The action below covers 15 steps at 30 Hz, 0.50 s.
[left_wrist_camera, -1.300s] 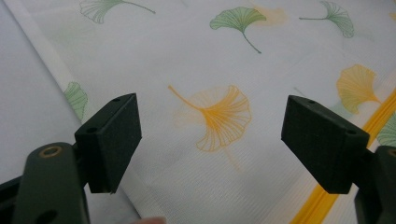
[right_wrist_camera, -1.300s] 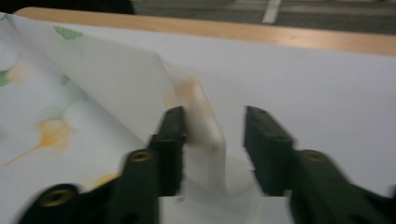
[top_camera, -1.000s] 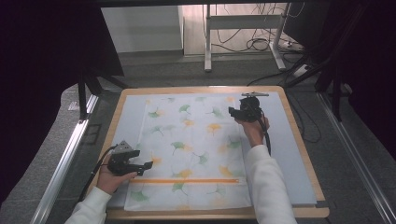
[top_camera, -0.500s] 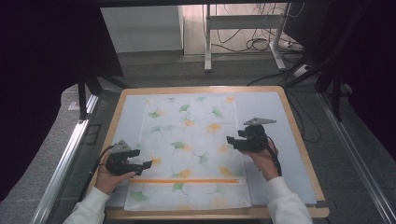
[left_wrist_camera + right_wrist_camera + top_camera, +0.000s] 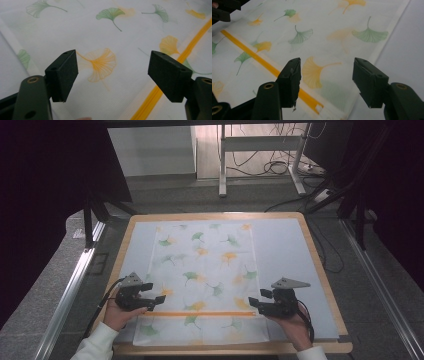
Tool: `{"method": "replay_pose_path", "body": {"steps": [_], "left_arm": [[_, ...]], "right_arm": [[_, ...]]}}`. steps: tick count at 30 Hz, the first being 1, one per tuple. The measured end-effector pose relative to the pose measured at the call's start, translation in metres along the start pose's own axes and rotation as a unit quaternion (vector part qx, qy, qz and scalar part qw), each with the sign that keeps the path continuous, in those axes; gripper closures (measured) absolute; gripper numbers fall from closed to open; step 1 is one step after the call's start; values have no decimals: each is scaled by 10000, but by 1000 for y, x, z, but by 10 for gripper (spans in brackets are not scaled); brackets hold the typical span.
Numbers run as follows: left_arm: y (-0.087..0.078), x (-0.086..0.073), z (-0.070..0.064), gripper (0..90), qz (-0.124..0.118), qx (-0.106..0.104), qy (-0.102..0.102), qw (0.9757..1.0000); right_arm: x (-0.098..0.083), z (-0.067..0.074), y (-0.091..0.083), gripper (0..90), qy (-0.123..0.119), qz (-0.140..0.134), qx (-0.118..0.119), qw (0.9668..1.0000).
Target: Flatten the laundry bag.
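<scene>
Both jaws are wide open and holding nothing. The left gripper (image 5: 159,298) sits at the cloth's (image 5: 205,265) near-left edge, the right gripper (image 5: 253,302) at its near-right, both by the orange stripe (image 5: 200,313); the cloth's length runs away from the person.

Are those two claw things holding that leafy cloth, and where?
Nothing is held. The left gripper and right gripper both have open jaws, poised over the cloth near its orange stripe.
</scene>
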<state>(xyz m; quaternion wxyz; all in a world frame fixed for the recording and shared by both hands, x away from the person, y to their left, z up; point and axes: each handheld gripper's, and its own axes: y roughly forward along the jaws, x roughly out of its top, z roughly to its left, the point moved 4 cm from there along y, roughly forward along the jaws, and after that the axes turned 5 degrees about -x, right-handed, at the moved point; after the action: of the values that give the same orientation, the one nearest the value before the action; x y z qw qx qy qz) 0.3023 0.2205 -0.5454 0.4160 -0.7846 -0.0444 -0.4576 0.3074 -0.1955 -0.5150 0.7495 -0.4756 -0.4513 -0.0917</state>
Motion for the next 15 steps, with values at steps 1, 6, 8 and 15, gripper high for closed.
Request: {"method": "replay_pose_path", "body": {"steps": [1,6,8,15], "left_arm": [[0,0,-1,244,39,3,61,10000],[0,-2,-2,250,61,-54,71,9999],[-1,-2,-3,250,76,-71,93,9999],[0,-2,-4,251,97,-99,104,9999]], "right_arm": [[-2,0,-2,400,16,-14,2,10000],[-15,4,-10,396,-18,34,4,10000],[-16,5,-11,394,-59,83,-30,9999],[-19,7,-6,393,-119,188,-68,9997]]}}
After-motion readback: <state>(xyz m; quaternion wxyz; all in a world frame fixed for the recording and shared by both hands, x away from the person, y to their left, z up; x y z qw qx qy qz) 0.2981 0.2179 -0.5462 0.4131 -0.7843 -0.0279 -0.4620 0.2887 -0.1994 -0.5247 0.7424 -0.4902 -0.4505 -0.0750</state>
